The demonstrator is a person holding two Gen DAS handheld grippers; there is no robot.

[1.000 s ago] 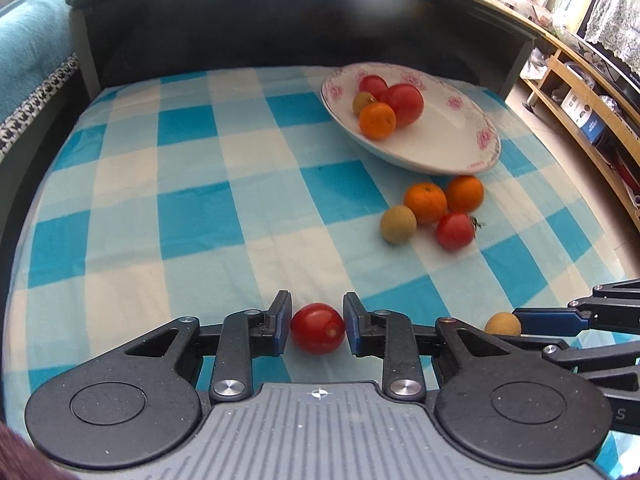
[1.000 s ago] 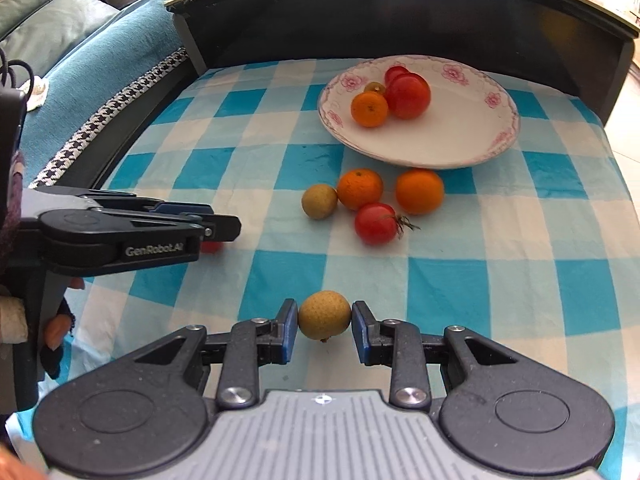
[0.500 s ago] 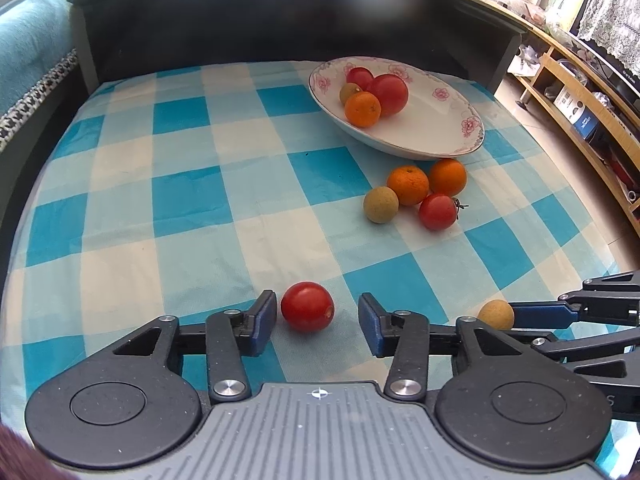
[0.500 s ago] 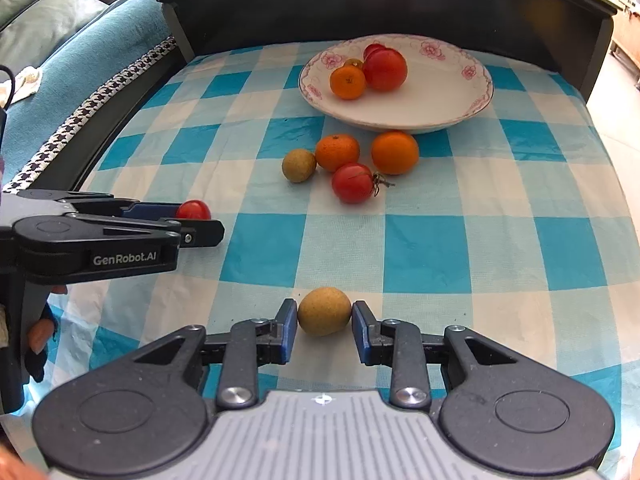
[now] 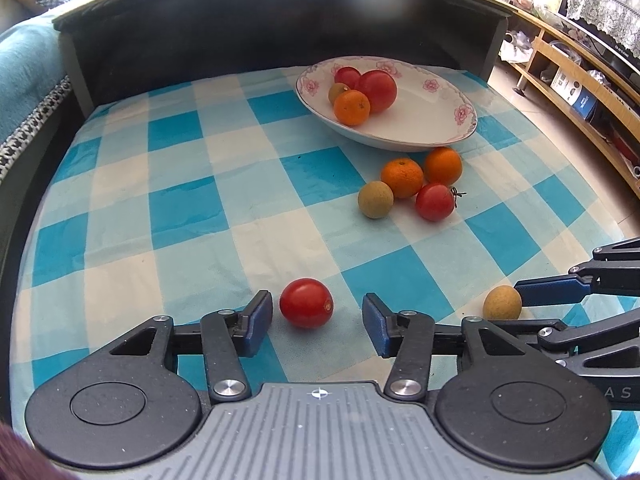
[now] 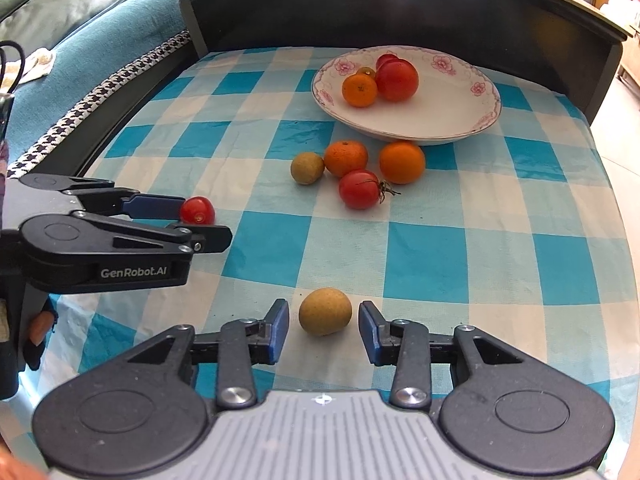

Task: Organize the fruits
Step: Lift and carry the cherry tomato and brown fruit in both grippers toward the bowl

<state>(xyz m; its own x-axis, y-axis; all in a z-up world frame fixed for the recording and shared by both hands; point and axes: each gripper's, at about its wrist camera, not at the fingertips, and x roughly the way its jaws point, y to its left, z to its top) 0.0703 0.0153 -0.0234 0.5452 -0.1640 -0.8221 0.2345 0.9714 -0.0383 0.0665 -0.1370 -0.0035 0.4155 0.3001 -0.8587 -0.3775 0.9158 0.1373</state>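
While the small round red tomato [image 5: 306, 303] lies on the checked cloth between the left gripper [image 5: 317, 317]'s parted jaws, which have just been opening, the round tan fruit [image 6: 325, 311] sits likewise inside the right gripper [image 6: 323, 330], apparently untouched; the white flowered plate [image 5: 432, 128] lies ahead.

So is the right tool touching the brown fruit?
Apart. The right wrist view shows checked cloth on both sides between the right tool pads and the brown fruit; jaws just opened.

Blue-and-white checks under red, orange and tan fruit

The checked cloth [image 5: 180, 208] is turquoise and cream; the plate [image 5: 432, 120] is white with pink flowers; one tomato [image 5: 306, 303] is glossy red, one round fruit [image 6: 325, 311] dull tan.
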